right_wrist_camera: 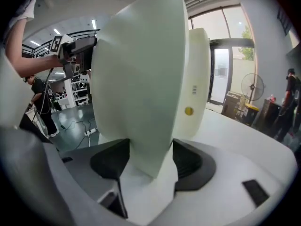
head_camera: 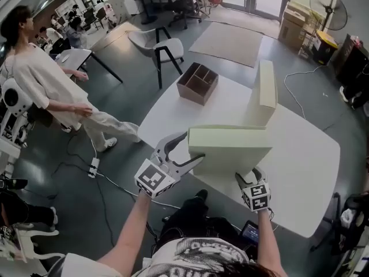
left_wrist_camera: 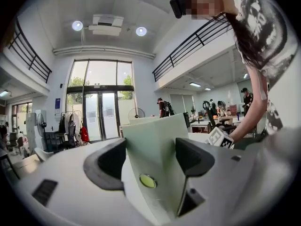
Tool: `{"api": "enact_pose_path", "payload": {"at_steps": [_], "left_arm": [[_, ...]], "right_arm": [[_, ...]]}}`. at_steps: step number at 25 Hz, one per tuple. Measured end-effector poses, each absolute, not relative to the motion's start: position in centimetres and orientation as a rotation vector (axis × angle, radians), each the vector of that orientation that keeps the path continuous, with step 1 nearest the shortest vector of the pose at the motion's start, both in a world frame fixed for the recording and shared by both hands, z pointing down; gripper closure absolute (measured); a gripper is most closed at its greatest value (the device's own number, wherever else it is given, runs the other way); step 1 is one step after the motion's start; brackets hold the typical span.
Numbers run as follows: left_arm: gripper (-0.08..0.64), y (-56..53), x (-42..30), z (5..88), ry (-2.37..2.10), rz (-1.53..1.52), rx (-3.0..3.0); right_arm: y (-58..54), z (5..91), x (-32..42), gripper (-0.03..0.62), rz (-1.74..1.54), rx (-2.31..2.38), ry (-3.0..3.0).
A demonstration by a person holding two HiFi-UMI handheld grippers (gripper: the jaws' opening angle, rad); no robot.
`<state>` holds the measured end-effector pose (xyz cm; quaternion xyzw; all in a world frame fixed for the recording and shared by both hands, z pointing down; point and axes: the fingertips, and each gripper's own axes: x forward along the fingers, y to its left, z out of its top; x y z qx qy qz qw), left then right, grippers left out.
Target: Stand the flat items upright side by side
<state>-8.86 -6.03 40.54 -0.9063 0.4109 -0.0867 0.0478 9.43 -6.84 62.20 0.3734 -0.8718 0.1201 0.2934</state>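
Note:
A pale green flat box [head_camera: 230,149] is held up on edge over the near side of the white table [head_camera: 305,172]. My left gripper [head_camera: 185,150] is shut on its left end; in the left gripper view the box [left_wrist_camera: 155,145] fills the gap of the gripper [left_wrist_camera: 150,160], both pads on it. My right gripper [head_camera: 249,176] is shut on its lower near edge, and the box [right_wrist_camera: 141,79] sits between the pads of that gripper [right_wrist_camera: 149,159]. A second pale box [head_camera: 262,94] stands upright behind it, also visible in the right gripper view [right_wrist_camera: 197,79].
A brown divided tray [head_camera: 197,83] sits at the table's far corner. A white chair [head_camera: 164,46] stands beyond it. A person [head_camera: 46,79] stands at the left, with a power strip and cable [head_camera: 93,166] on the floor. A fan [head_camera: 328,7] and cartons are at the far right.

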Motion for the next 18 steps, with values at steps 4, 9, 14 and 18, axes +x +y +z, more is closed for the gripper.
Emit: {"api": "enact_pose_path", "payload": {"at_steps": [4,9,14,18], "left_arm": [[0.233,-4.8,-6.2,41.7,1.213,-0.302,-2.785],[0.242,-5.0,-3.7,41.9,1.247,-0.211,-2.816],[0.247,-4.7,-1.4,41.9,1.198,-0.209,-2.837],[0.250,-4.5,0.6,41.9,1.153,-0.229,-2.844]], "right_arm": [[-6.9,62.4,12.7,0.306,0.373,1.104,-2.272],[-6.7,62.0,15.5,0.305,0.396,1.156,-2.261],[-5.8,60.4,17.8,0.305,0.422,1.200,-2.329],[-5.2,58.6,19.8,0.302,0.379,1.217,-2.371]]}}
